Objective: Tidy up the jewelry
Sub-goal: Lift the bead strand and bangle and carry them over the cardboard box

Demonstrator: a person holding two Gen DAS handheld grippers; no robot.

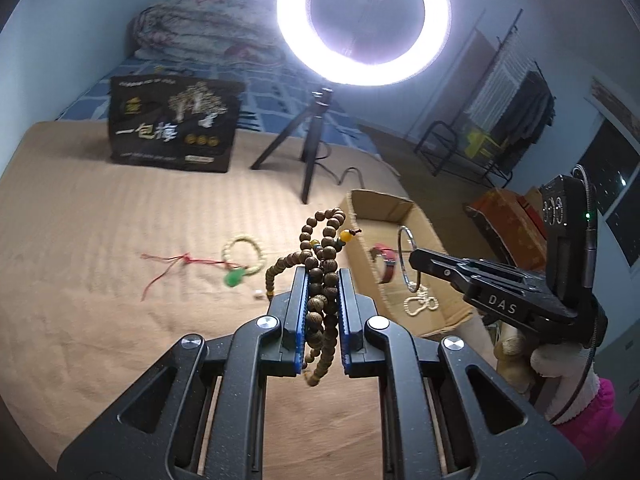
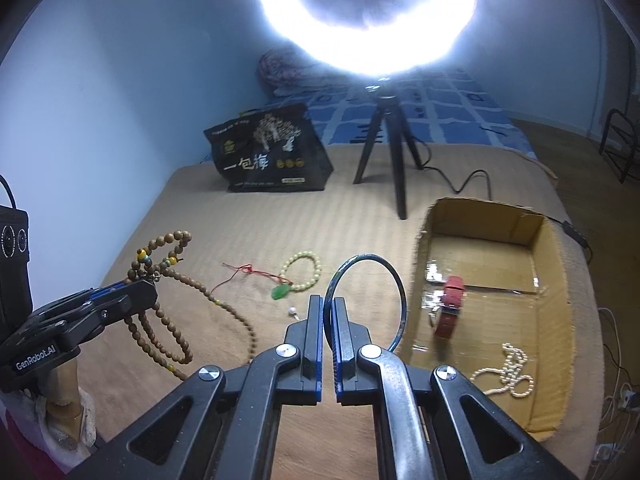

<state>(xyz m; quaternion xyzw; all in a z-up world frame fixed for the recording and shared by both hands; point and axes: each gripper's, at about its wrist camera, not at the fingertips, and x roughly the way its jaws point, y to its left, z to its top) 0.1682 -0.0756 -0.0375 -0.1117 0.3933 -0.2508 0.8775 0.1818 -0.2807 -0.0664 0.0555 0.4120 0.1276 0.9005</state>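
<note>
Tan bed cover (image 2: 280,216) carries the work area; ring light (image 1: 363,20) on a tripod stands at the back. Open cardboard box (image 2: 556,280) holds a red watch (image 2: 450,312) and pearl strand (image 2: 508,372). Left gripper (image 1: 323,276) jaws clamped on a wooden bead string (image 1: 320,248), its loops hanging free. Right gripper (image 2: 328,304) jaws pinched on a thin metal bangle (image 2: 400,284), near the box, possibly over its edge. Pale bead bracelet (image 2: 304,270) and green pendant (image 2: 280,292) lie on the cover.

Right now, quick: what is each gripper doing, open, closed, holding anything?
Left gripper: closed on the wooden bead strand.
Right gripper: closed on the thin metal bangle.
</note>
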